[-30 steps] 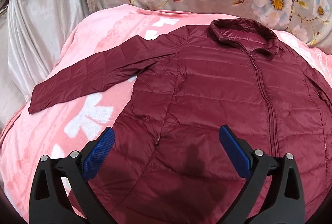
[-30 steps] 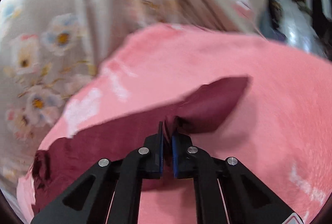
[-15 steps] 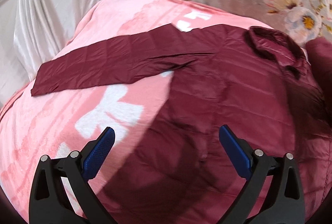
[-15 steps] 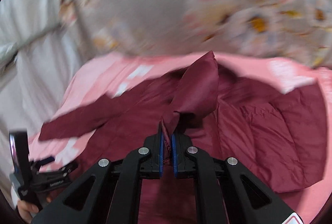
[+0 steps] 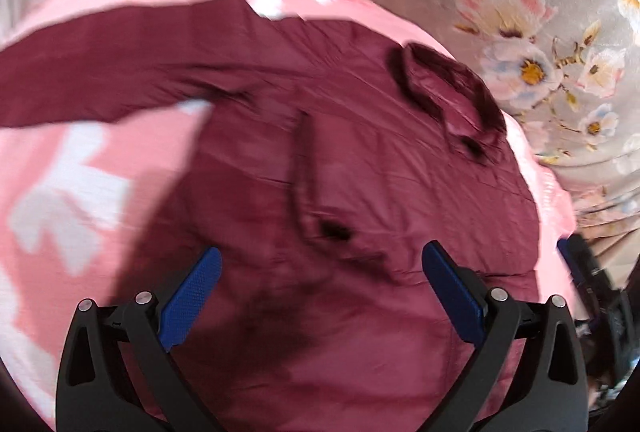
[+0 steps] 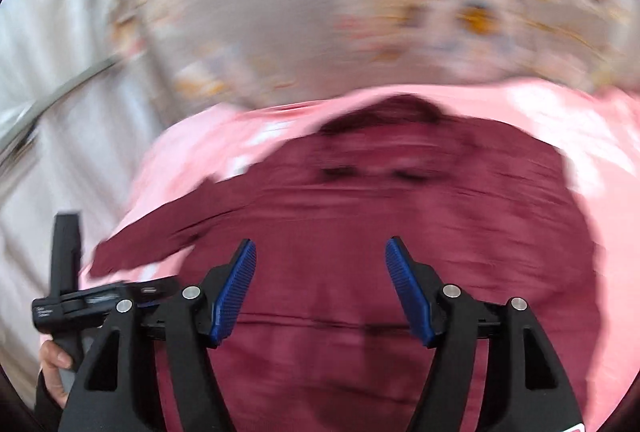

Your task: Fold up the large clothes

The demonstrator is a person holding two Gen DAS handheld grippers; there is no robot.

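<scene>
Right wrist view: the jaws of the right gripper (image 6: 320,288) are opening, and nothing is between their blue ribbed pads (image 6: 234,296); only the dark red quilted down jacket (image 6: 380,232) lies below them. In the left wrist view, the left gripper (image 5: 320,296) has its jaws wide apart and also empty, and it hangs over the lower body of the same jacket.

Outward from the jaws, the jacket lies spread, front side up, on a pink fleece blanket with white patterns (image 5: 80,160). One sleeve (image 5: 316,176) lies folded across the chest, its dark cuff opening near the middle of the body. The other sleeve (image 5: 100,80) is stretched out flat over the blanket, away from the body. The collar (image 5: 448,84) is at the far end, near a grey cloth with printed flowers (image 5: 520,44). In the right wrist view, a hand (image 6: 54,364) holds the black handle of the left gripper at the lower left corner.

I judge that the first sleeve fold is being finished, with the right jaws letting it go. The next move probably calls for the left jaws to reach the outstretched sleeve, close on it near the cuff, and bring it over the chest too.

No container is visible in either view.
</scene>
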